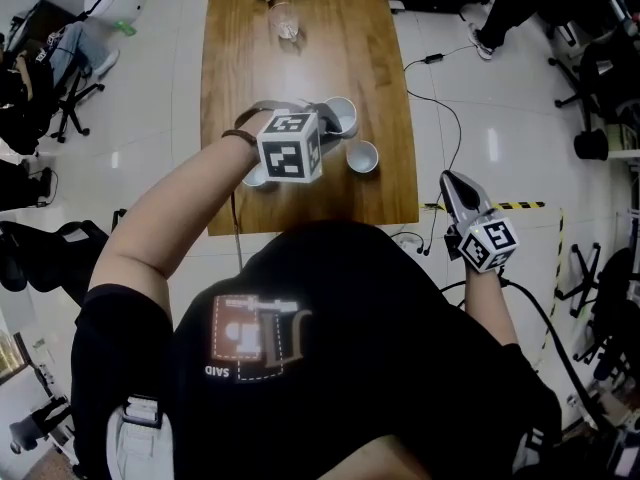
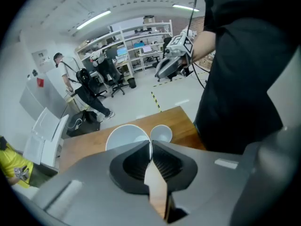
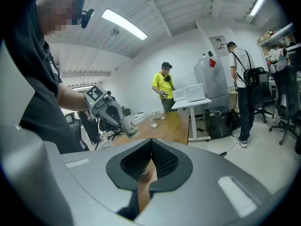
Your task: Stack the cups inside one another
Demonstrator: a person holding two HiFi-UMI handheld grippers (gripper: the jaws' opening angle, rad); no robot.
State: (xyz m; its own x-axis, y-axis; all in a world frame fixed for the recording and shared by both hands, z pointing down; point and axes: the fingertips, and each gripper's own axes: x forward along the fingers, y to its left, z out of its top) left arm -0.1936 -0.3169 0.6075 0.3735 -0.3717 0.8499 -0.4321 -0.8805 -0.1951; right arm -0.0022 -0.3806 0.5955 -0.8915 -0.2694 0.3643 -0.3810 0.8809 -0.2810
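One cup aloft, its partner just to the right below

One white cup, the held cup (image 1: 343, 115), hangs above the bench (image 1: 240, 58), its wall pinched at the rim by the left claw (image 1: 328, 126). In the right gripper view it tilts, mouth toward the claw and base slanting down and away. A standing cup (image 1: 362, 157) sits mouth-up on the bench just beside it, to the right and a little nearer the person. The coming move likely turns on carrying the held cup that short way across and squaring its base over the open mouth. Another cup (image 1: 254, 177) peeks out on the left, half hidden under the marker cube. The right claw (image 1: 455, 183) is pressed together on nothing, out past the bench's right edge over the floor, so the left claw is much the nearer.
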